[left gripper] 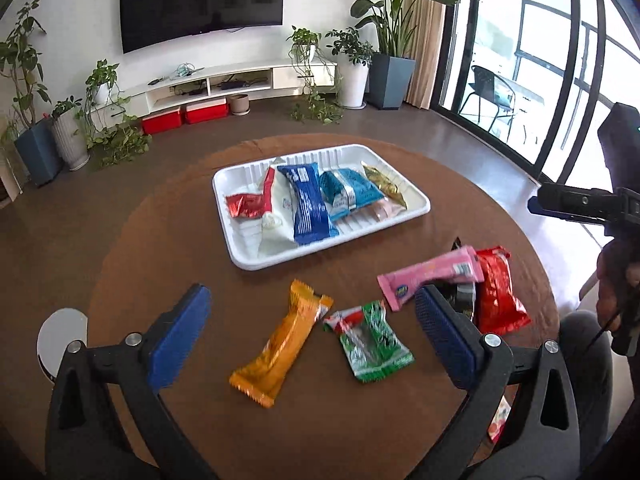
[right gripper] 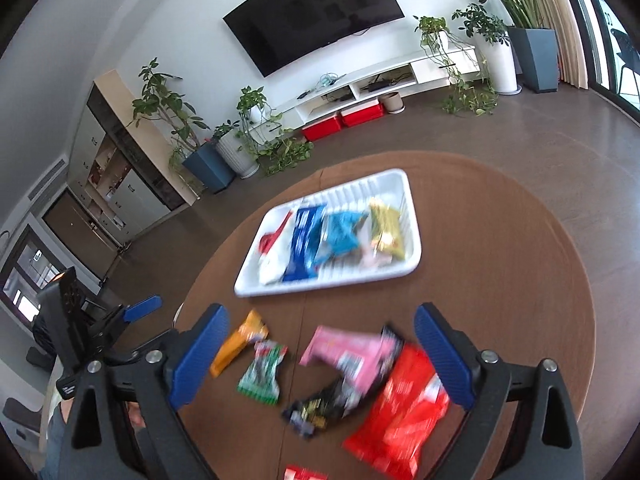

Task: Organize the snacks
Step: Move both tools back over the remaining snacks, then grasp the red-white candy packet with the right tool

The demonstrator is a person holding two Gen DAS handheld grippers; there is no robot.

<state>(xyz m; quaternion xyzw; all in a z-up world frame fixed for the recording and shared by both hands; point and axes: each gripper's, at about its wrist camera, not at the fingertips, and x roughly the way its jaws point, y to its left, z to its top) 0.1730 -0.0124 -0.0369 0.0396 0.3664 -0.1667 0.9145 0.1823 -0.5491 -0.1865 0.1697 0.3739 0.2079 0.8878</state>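
A white tray (left gripper: 240, 258) (right gripper: 248, 288) on the round brown table holds several packets: red, white, blue, light blue, gold and pale pink. Nearer to me, loose on the table, lie an orange packet (left gripper: 280, 340) (right gripper: 240, 340), a green one (left gripper: 372, 344) (right gripper: 262, 376), a pink one (left gripper: 428, 276) (right gripper: 352, 352) over a dark packet (right gripper: 324, 408), and a big red bag (left gripper: 498, 292) (right gripper: 400, 412). My left gripper (left gripper: 312, 294) hangs open above the orange and green packets, holding nothing. My right gripper (right gripper: 322, 312) hovers open and empty over the pink and dark packets.
Another red packet (right gripper: 304, 472) peeks in at the near table edge. A person's hand (left gripper: 616, 280) and knee (left gripper: 584, 360) are at the right. A white round object (left gripper: 60, 340) sits beside the table on the left. Potted plants and a TV stand line the far wall.
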